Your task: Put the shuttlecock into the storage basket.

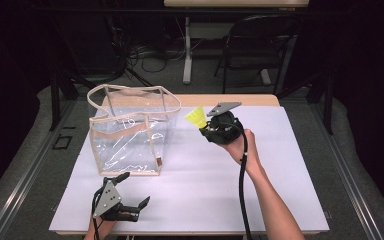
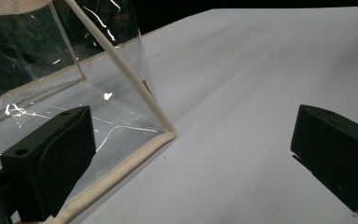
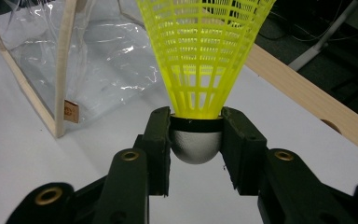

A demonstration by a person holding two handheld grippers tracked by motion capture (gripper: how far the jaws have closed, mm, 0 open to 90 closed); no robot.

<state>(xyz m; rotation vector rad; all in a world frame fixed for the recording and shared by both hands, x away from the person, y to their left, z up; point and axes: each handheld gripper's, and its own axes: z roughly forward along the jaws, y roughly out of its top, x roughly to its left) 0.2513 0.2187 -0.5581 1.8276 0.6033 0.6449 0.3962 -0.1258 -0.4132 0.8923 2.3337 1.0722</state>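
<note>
I work in what looks like a lab or recording room: dark walls around me, a wooden table (image 1: 260,100) covered by a white sheet (image 1: 230,170), loose cables (image 1: 145,57) on the grey floor, a black folding chair (image 1: 260,45) and the leg of another desk (image 1: 187,50) behind.

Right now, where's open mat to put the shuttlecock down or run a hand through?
Bare mat lies right of the right gripper, which holds the shuttlecock, out to the right edge. Another patch spans the near strip between the left gripper and the right forearm. Crowded: far left, where the clear bag stands, left gripper just before it.
</note>
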